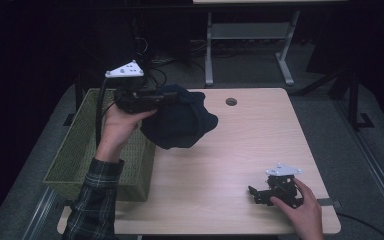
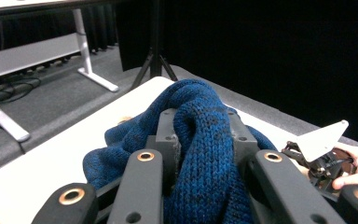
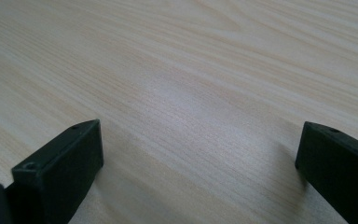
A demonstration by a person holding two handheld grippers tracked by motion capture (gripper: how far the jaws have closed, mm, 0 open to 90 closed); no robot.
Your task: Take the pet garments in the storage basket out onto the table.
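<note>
1. Left gripper [image 1: 162, 98] is raised over the table's [image 1: 240, 150] left edge, near 10 o'clock of the tabletop. Its jaws are clamped on a fold of the dark blue knitted garment [image 1: 180, 122]. In the left gripper view the knit [image 2: 200, 140] bulges up between the jaws.
2. The garment hangs bunched beneath the grip, off the wood, with its lower edge low over the table. The green mesh basket [image 1: 80, 150] stands just beside the table at 9 o'clock, directly below the left forearm.
3. Right gripper [image 1: 256, 195] rests on the table near 5 o'clock, well apart from the cloth. Its jaws are spread wide with only bare wood between them.
4. Step in hand, as I judge it: carry the garment across to the basket.
5. To do it well: keep the pinch firm, lift the trailing hem above the basket rim, and centre it over the opening before letting go.
6. Risk: loose folds may catch on the near rim.
</note>
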